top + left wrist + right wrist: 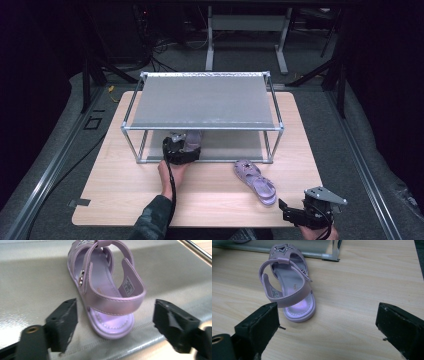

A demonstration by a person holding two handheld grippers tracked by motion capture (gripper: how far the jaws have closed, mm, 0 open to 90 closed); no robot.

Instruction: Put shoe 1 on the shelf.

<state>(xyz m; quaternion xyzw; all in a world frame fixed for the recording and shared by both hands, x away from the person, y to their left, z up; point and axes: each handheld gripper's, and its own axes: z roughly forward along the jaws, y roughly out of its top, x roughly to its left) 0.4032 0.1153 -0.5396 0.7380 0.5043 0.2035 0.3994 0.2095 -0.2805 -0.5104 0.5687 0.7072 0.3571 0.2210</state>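
Surface: light wood-grain table (125,195), rounded corners, standing on grey carpet (60,165). A metal floor rail (47,172) runs along the table's left side, another along the right. Small grey tape patch (79,202) at the near-left corner of the table. Room beyond is dark; black stand legs and loose cables on the floor at far side, plus a pale metal frame base (247,22) far centre.

Rack: two-tier metal-tube shoe rack (202,102) on the far half of the table, grey mesh top shelf, grey lower shelf (30,277) just above table level.

Item 1: purple sandal (105,292) sits upright on the lower shelf, near-left part, heel toward the near edge, strap closed.

Left gripper (181,156) at the rack's near rail, reaching onto the lower shelf. Jaws apart, one each side of the sandal's heel, neither touching it per left gripper view. Hand and dark sleeve trail back to near edge w/ cable.

Item 2: second purple sandal (256,181) lies on bare table, near-right of the rack, toe w/ star trim pointing toward the rack's near-right post, heel toward near-right.

Right gripper (287,210) at near-right table edge, well apart from item 2. Jaws wide apart, holding nothing
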